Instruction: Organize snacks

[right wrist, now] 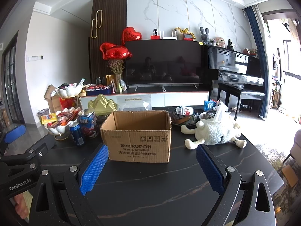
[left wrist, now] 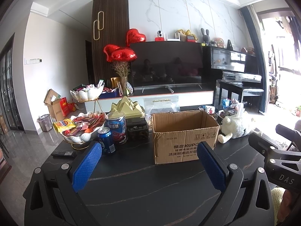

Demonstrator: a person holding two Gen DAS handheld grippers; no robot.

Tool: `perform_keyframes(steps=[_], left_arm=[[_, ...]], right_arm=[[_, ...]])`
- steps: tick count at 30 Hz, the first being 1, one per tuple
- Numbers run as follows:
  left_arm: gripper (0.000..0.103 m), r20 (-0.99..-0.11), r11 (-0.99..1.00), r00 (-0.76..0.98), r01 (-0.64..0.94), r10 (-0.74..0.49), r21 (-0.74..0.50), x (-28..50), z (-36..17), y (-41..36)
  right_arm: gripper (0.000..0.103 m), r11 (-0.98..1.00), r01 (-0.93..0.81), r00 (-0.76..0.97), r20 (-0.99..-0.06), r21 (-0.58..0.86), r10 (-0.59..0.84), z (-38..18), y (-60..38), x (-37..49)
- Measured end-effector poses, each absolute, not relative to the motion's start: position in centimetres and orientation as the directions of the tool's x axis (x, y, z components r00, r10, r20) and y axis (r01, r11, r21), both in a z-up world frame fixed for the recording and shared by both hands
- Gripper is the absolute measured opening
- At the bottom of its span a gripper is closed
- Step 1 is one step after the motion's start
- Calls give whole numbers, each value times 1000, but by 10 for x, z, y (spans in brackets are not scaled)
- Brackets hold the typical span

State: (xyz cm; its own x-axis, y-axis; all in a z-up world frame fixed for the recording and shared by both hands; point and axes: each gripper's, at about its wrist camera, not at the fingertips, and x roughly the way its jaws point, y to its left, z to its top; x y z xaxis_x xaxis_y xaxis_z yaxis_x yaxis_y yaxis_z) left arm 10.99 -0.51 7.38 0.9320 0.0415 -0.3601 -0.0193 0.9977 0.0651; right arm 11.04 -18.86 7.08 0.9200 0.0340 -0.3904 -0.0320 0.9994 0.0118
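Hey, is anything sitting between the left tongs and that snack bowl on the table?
Partly. The left tongs are open over bare tabletop. The blue can and a remote sit just before the snack bowl.

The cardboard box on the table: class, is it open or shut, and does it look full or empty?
Open. The cardboard box stands upright with its top uncovered, so the bare inner walls show. Nothing rises above the rim, but its floor is hidden, so empty cannot be confirmed.

Daylight floods in from the window [right wrist: 282, 66] at right, blown out to white glare, while fisheye bending and dark vignetting mark both views' corners.
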Motion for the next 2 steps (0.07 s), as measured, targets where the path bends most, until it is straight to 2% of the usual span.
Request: perform_keyframes(steps=[2], left_arm=[[103,-359,998,932,-20,41,64,110,74,-5]], right_arm=[[95,999,-32,920,-391,11,34,71,-188,110]])
